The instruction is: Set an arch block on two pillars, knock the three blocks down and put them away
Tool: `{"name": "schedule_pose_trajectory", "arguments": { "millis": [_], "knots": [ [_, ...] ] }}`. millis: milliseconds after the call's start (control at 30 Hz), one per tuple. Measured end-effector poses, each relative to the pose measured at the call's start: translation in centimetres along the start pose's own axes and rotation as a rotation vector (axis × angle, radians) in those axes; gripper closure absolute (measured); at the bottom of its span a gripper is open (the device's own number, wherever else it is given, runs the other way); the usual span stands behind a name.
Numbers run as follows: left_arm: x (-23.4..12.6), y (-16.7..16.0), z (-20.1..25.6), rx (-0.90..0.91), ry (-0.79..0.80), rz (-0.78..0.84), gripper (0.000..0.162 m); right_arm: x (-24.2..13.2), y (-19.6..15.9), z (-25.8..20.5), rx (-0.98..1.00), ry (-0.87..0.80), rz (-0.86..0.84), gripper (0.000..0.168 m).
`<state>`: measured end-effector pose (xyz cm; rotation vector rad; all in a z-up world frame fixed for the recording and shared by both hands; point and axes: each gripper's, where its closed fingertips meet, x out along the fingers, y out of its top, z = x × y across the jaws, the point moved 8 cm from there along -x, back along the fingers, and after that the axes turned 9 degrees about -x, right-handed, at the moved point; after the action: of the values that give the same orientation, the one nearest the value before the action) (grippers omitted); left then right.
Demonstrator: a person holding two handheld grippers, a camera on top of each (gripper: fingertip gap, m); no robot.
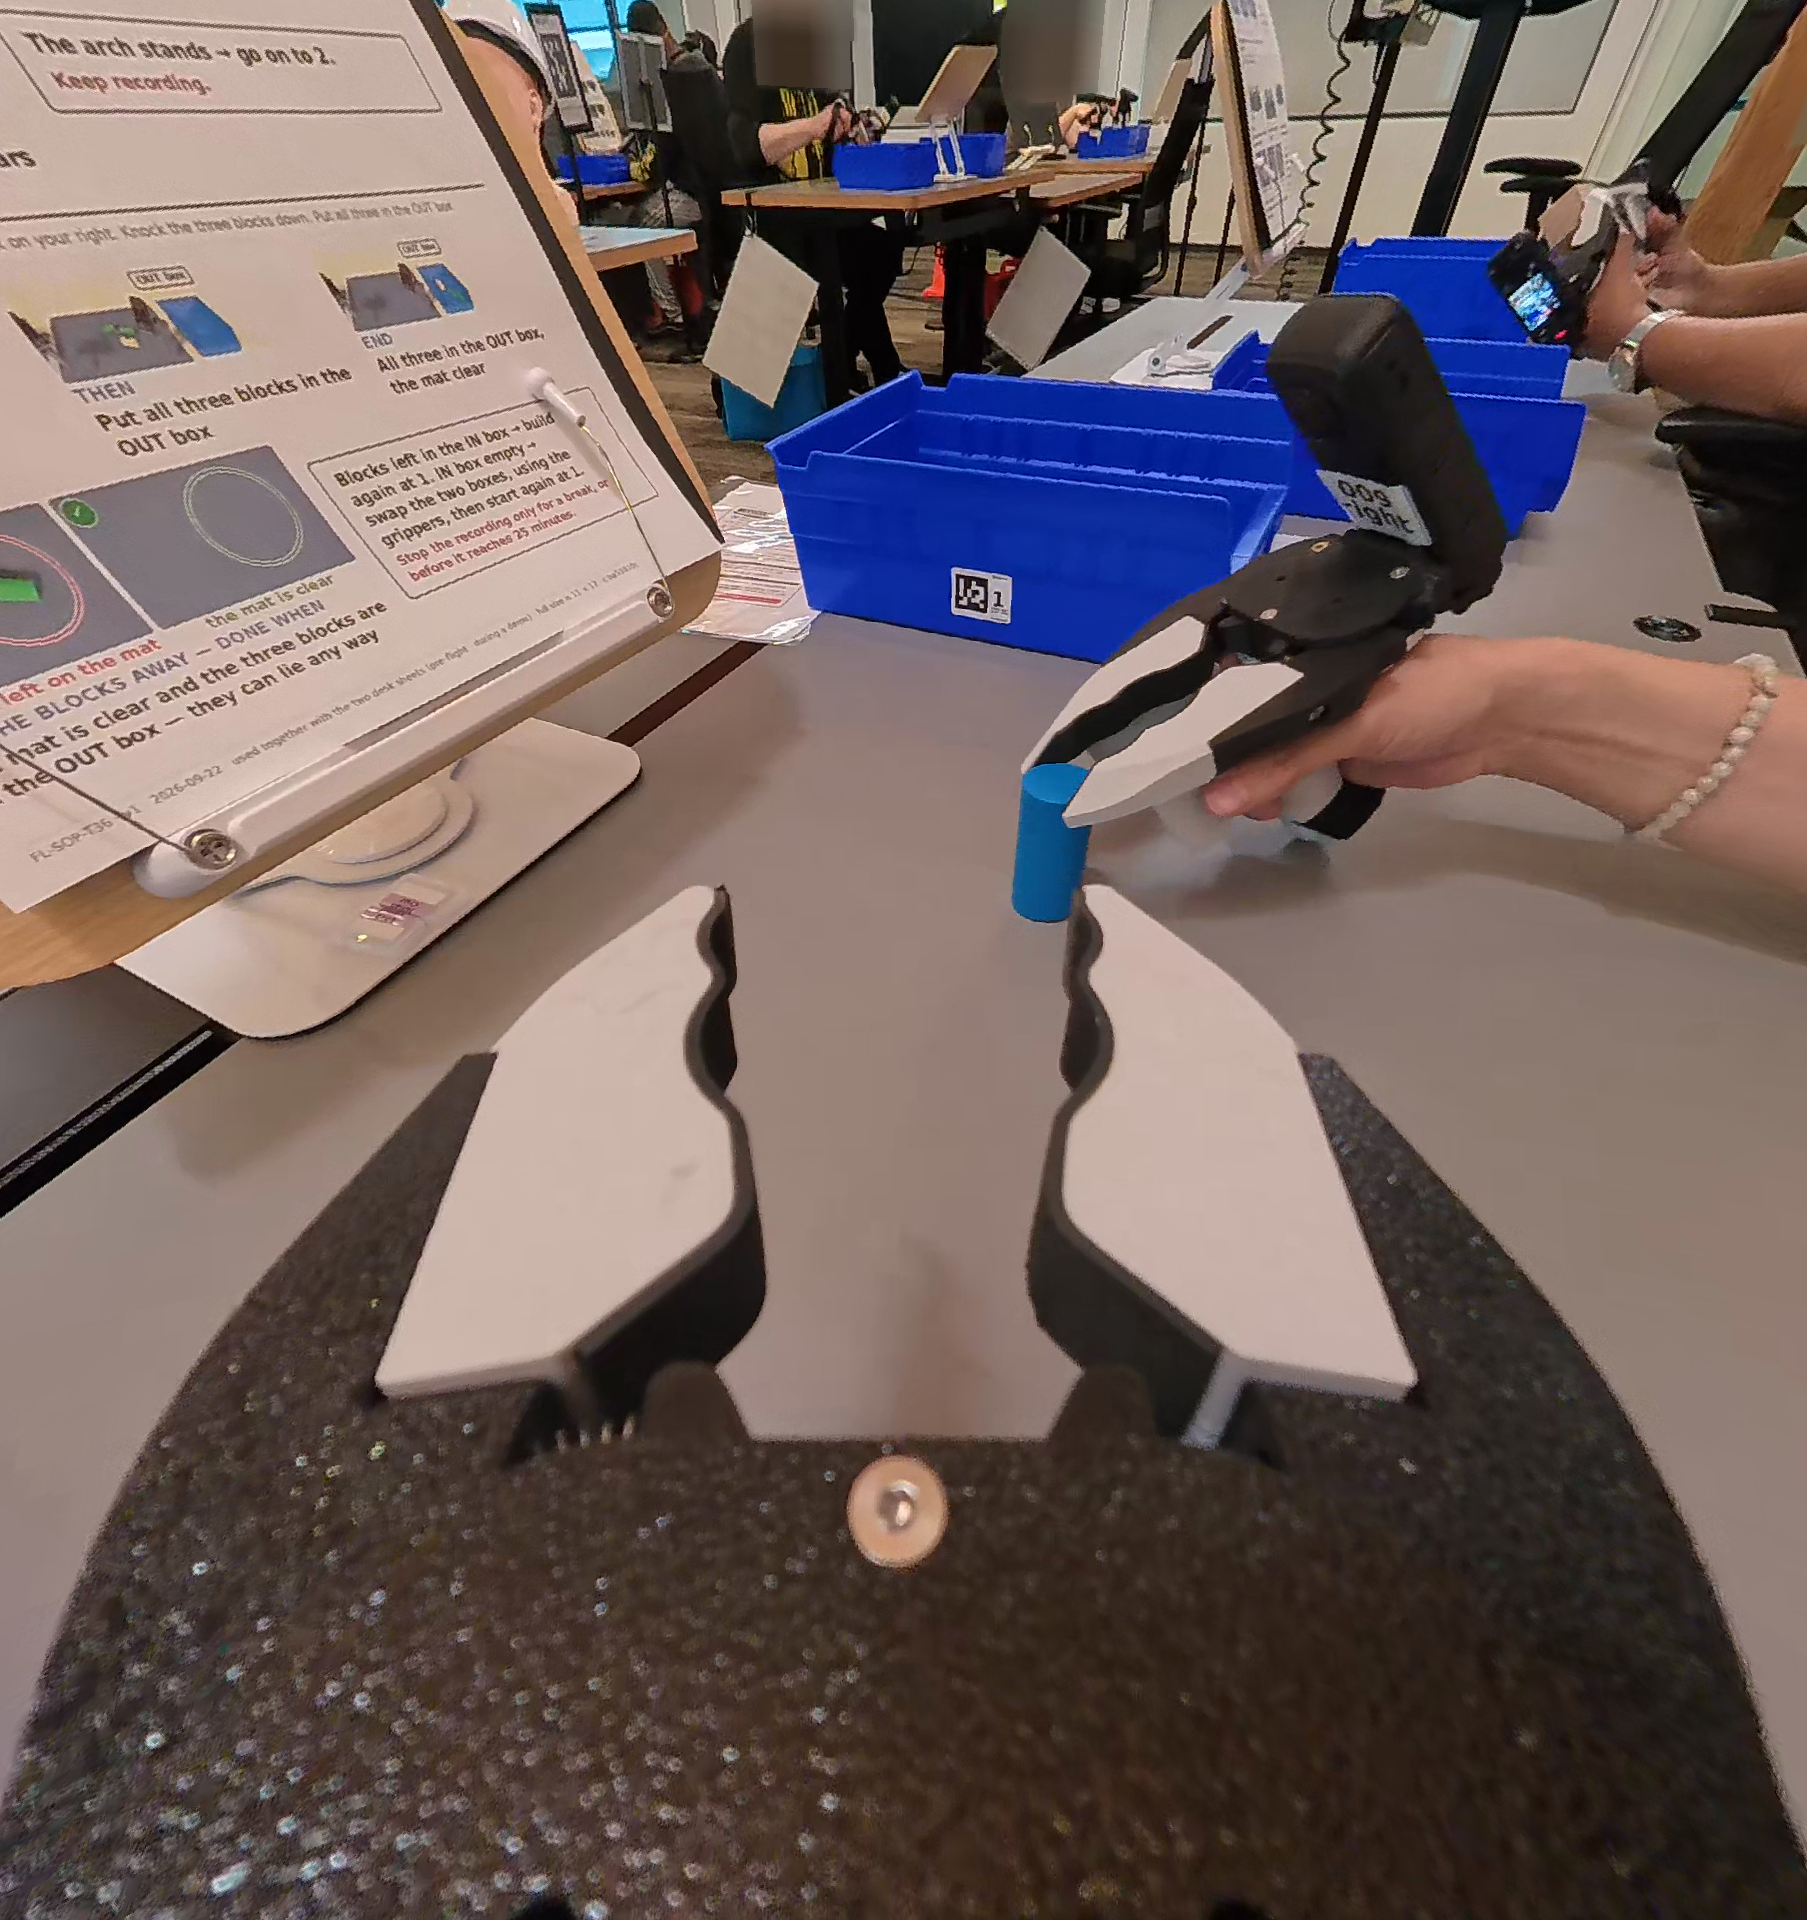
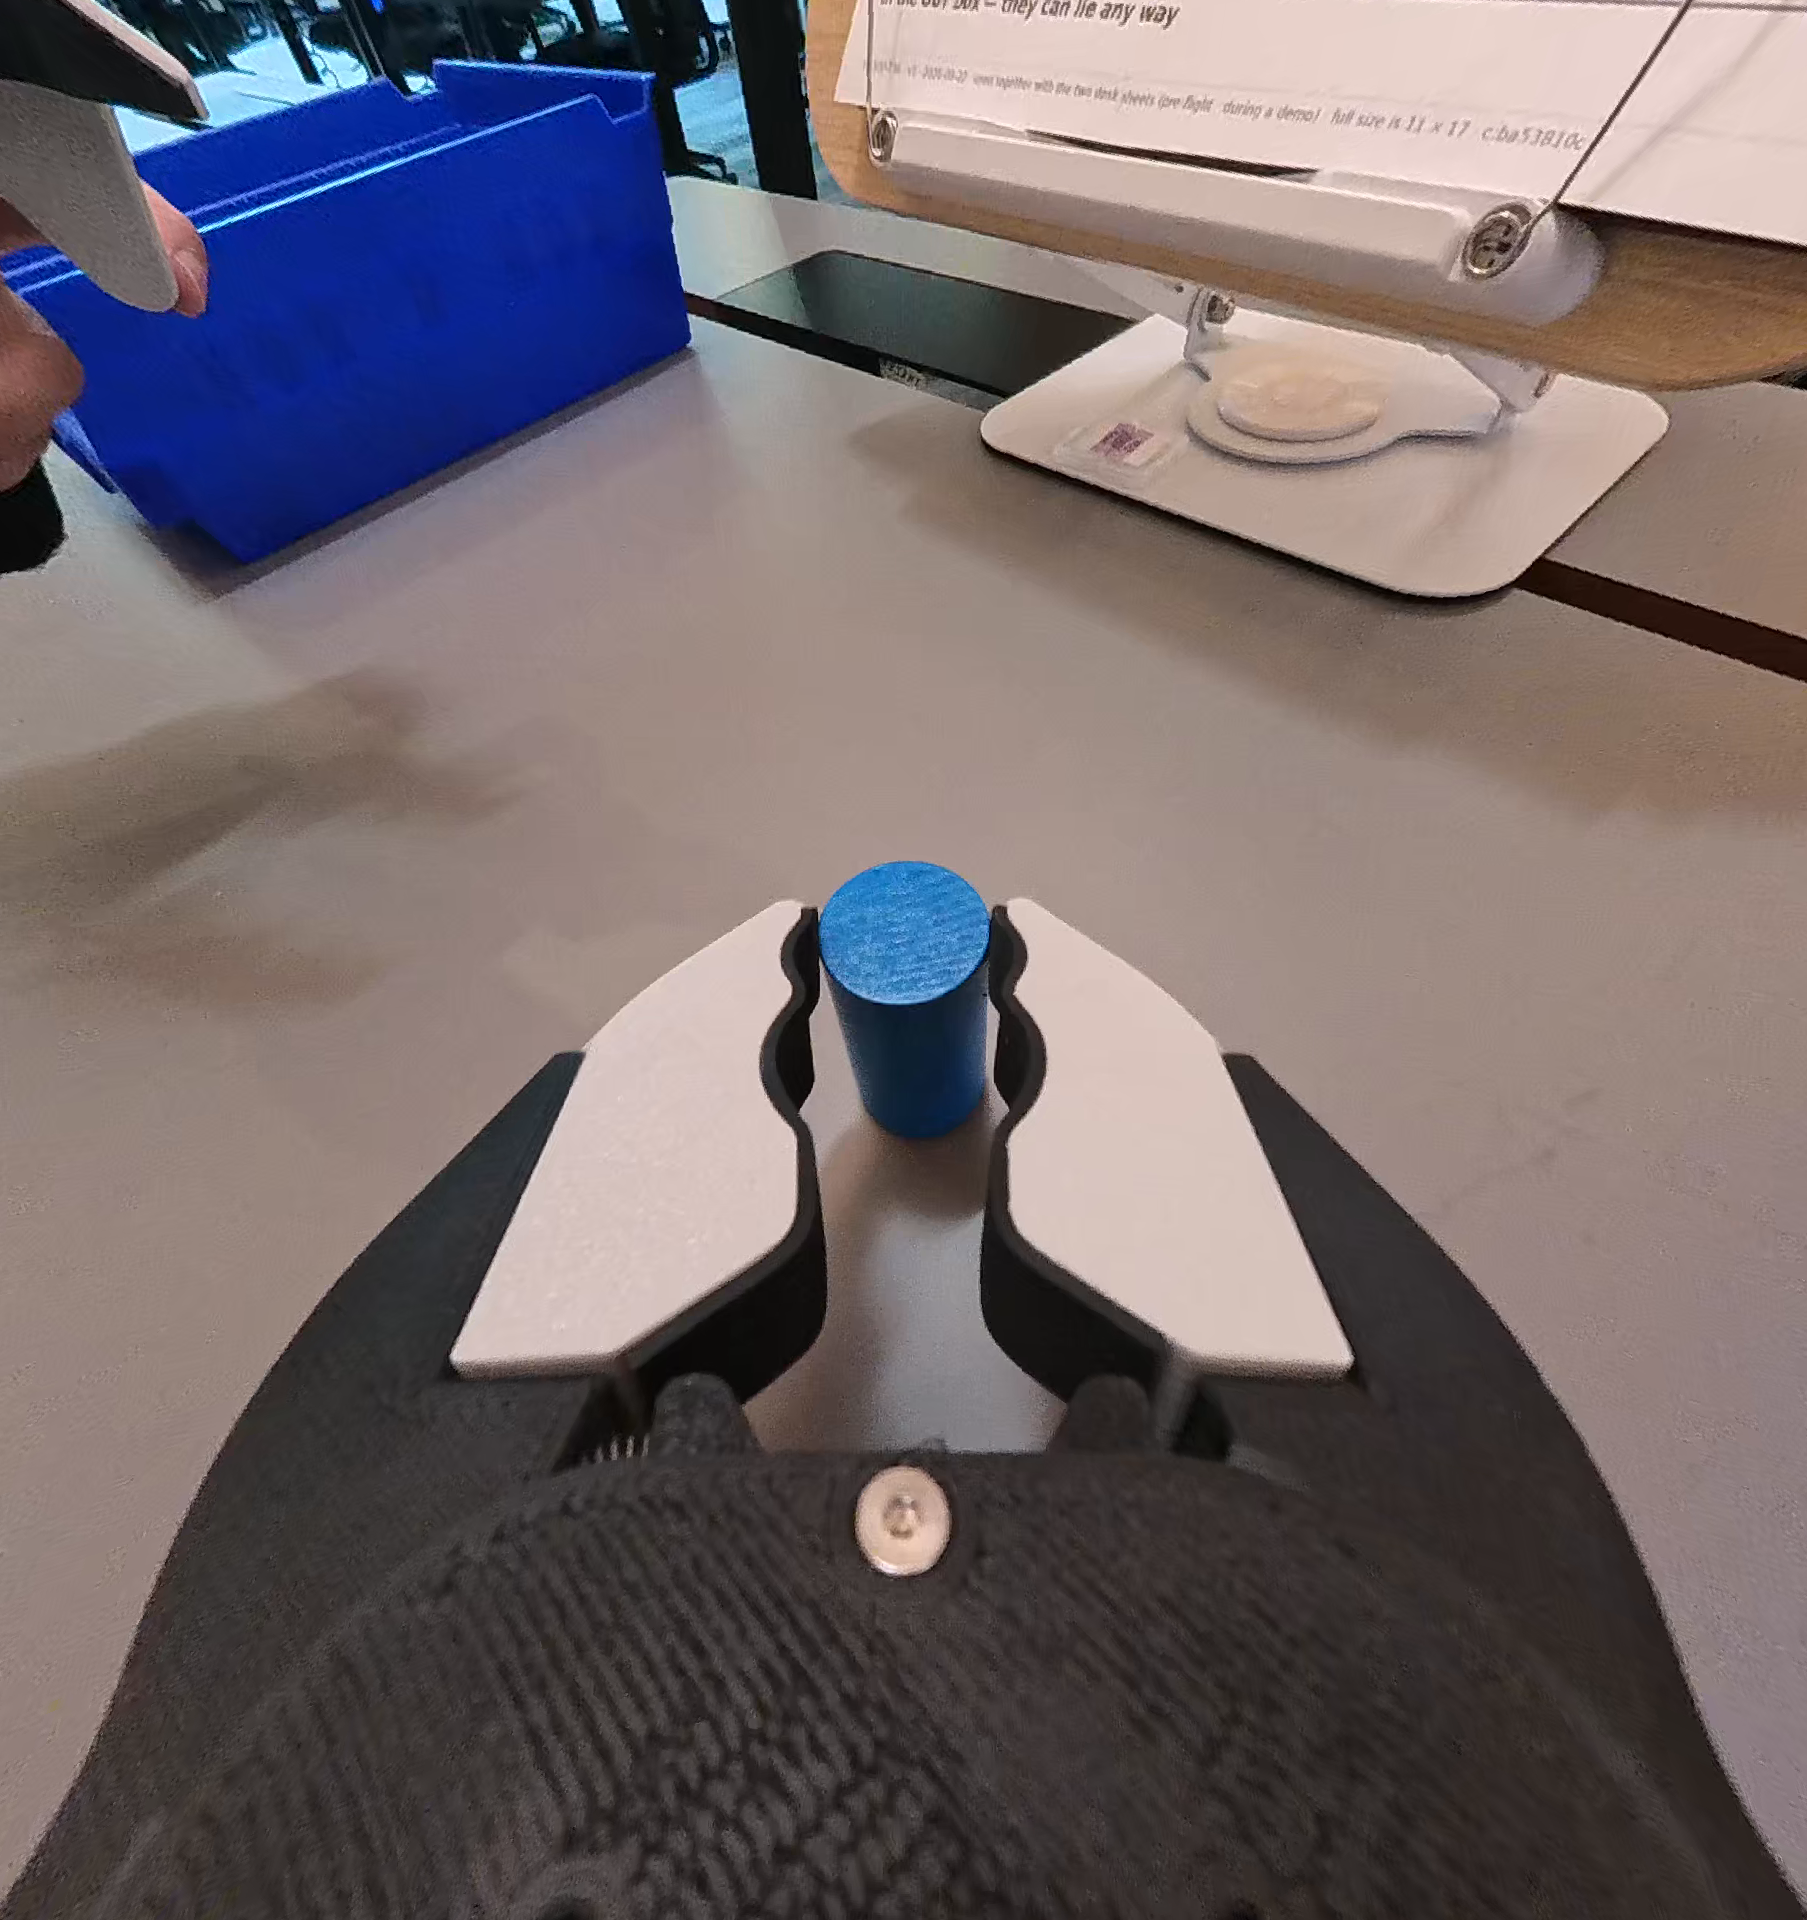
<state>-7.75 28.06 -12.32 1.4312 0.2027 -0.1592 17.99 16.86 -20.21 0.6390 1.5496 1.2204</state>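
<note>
A blue cylinder [image 2: 904, 997] stands upright on the grey table [image 2: 1294, 935]. My right gripper [image 2: 904, 920] is closed around its upper part, with both white fingers [image 2: 670, 1122] touching its sides. In the left wrist view the same cylinder [image 1: 1050, 847] stands just past my right fingertip, with the right gripper [image 1: 1060, 795] held over it by a hand. My left gripper [image 1: 899, 914] is open and empty, low over the table, and only bare table lies between its fingers. It also shows at the top left of the right wrist view [image 2: 68, 166].
A blue bin [image 1: 1024, 540] stands behind the cylinder, and another blue bin [image 2: 379, 312] stands near the left gripper. An instruction sheet on a wooden stand [image 1: 255, 416] with a white base [image 2: 1346, 468] stands at the table's far side. More bins and seated people lie beyond. The left gripper's tips are roughly 20 cm from the right gripper's. The white base [image 2: 1346, 468] lies around 30 cm away from my right fingertips. My left wrist view [image 1: 476, 802] looks at it from another angle.
</note>
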Motion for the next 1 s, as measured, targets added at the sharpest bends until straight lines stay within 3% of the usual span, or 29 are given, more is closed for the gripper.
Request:
{"name": "schedule_pose_trajectory", "arguments": {
  "millis": [500,767,867,1000],
  "knots": [
    [-0.3,0.3,-0.1,0.001,0.002,0.012,0.102,0.2,0.4,-0.1,-0.048,0.014,-0.064,0.136],
    [-1.7,1.4,-0.4,-0.024,0.02,0.065,0.099,-0.4,1.2,-0.1,-0.04,-0.002,-0.026,0.105],
    [-4.2,3.3,-1.5,-0.017,0.084,0.096,0.097,-1.4,2.4,0.1,-0.04,-0.049,0.021,0.077],
    [-8.9,5.7,-6.0,0.01,0.28,0.0,0.094,-3.4,3.7,0.1,-0.057,-0.08,0.046,0.07]
  ]
}}
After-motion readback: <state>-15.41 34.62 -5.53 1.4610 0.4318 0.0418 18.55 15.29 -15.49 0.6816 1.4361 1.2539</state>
